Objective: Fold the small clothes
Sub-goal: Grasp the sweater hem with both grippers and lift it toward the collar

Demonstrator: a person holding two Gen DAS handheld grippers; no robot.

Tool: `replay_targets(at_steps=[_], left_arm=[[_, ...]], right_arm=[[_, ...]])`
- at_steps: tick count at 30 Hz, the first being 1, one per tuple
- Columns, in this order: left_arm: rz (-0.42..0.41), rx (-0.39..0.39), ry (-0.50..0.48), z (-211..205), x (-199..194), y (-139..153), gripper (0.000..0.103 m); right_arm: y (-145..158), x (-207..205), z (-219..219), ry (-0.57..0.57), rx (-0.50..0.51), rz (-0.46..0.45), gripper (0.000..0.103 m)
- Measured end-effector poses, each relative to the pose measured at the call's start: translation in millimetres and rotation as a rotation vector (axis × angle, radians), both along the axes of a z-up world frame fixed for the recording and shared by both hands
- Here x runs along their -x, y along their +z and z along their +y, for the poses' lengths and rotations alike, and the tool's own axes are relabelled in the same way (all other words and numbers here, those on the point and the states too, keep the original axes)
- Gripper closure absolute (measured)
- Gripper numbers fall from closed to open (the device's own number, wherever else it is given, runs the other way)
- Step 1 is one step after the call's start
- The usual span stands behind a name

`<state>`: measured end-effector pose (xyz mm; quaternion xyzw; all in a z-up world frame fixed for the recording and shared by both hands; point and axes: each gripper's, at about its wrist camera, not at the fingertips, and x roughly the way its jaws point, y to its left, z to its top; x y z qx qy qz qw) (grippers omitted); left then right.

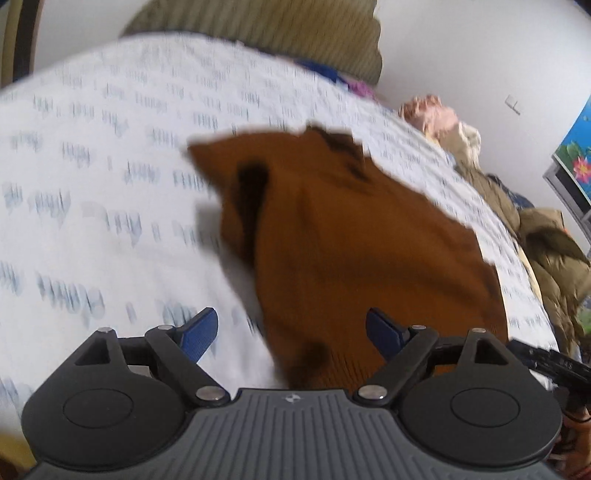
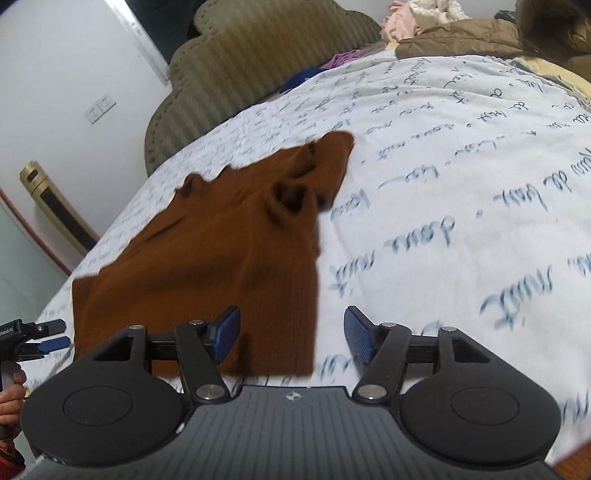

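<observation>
A small brown knitted sweater point(image 1: 351, 243) lies rumpled on the white bedsheet with blue script point(image 1: 110, 166). My left gripper point(image 1: 291, 332) is open and empty above the sweater's near edge, on its left side. In the right wrist view the sweater point(image 2: 221, 258) lies ahead and to the left, with its neck opening at the far end. My right gripper point(image 2: 291, 336) is open and empty over the sweater's near right corner. The left gripper point(image 2: 48, 336) shows at the left edge of the right wrist view, beside the sweater's left corner.
An olive padded headboard point(image 2: 251, 66) stands at the far end of the bed. Pink, purple and blue clothes point(image 2: 402, 22) and an olive jacket point(image 2: 480, 37) are piled at the far right. A jacket point(image 1: 546, 258) hangs off the bed's right edge.
</observation>
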<state>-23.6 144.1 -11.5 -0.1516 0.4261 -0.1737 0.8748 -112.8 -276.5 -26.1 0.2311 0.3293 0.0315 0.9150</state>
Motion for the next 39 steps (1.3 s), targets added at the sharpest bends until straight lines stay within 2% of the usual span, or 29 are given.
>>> replay_targets(at_steps=[2, 4, 5, 6, 8, 10, 12, 13, 16, 19, 25, 29, 31, 34, 39], left_arm=[[0.027, 0.036, -0.011, -8.2, 8.6, -9.1, 0.016], [-0.004, 0.013, -0.033, -22.2, 19.7, -9.6, 0.016], [-0.009, 0.012, -0.073, -30.6, 22.2, -9.8, 0.017], [0.002, 0.036, -0.113, -37.0, 22.7, -12.0, 0.023], [0.002, 0.031, -0.122, -46.3, 22.6, -14.2, 0.042], [0.000, -0.011, -0.096, -48.7, 19.1, -15.3, 0.086], [0.055, 0.067, -0.076, -39.4, 12.5, -19.1, 0.094], [0.063, 0.094, -0.067, -34.4, 12.1, -19.5, 0.095], [0.013, 0.075, -0.083, -29.4, 23.1, -8.6, 0.095], [-0.064, 0.079, -0.133, -24.8, 38.6, 16.6, 0.095], [-0.225, 0.136, -0.186, 3.3, 72.8, 70.8, 0.097], [-0.253, 0.196, -0.227, 15.9, 87.4, 88.9, 0.097], [-0.247, 0.192, -0.245, 14.0, 90.1, 91.4, 0.097], [-0.237, 0.179, -0.261, 7.8, 93.6, 94.8, 0.097], [-0.307, 0.180, -0.261, 0.6, 91.6, 103.8, 0.097]], right_arm=[[1.8, 5.0, 12.0, 0.011, 0.036, -0.003, 0.040], [2.8, 7.0, 23.9, 0.032, 0.061, -0.006, 0.039], [2.8, 7.1, 31.2, 0.048, 0.076, -0.009, 0.039], [3.4, 7.3, 38.3, 0.061, 0.098, -0.011, 0.041], [1.7, 3.9, 51.5, 0.063, 0.169, -0.013, 0.057], [0.1, 0.8, 54.2, 0.048, 0.193, -0.010, 0.086], [0.3, 0.5, 47.8, 0.039, 0.147, -0.018, 0.088], [1.6, 1.9, 44.8, 0.036, 0.128, -0.028, 0.089], [9.9, 10.8, 40.1, 0.054, 0.095, -0.061, 0.089], [25.6, 24.0, 36.2, 0.096, 0.042, -0.101, 0.090], [70.1, 63.7, 30.4, 0.157, 0.021, -0.214, 0.090], [97.2, 90.7, 29.7, 0.189, 0.023, -0.287, 0.090], [105.2, 98.0, 31.0, 0.208, 0.037, -0.297, 0.090], [109.7, 100.5, 31.6, 0.225, 0.056, -0.288, 0.090], [109.2, 97.9, 32.4, 0.243, 0.039, -0.293, 0.090]])
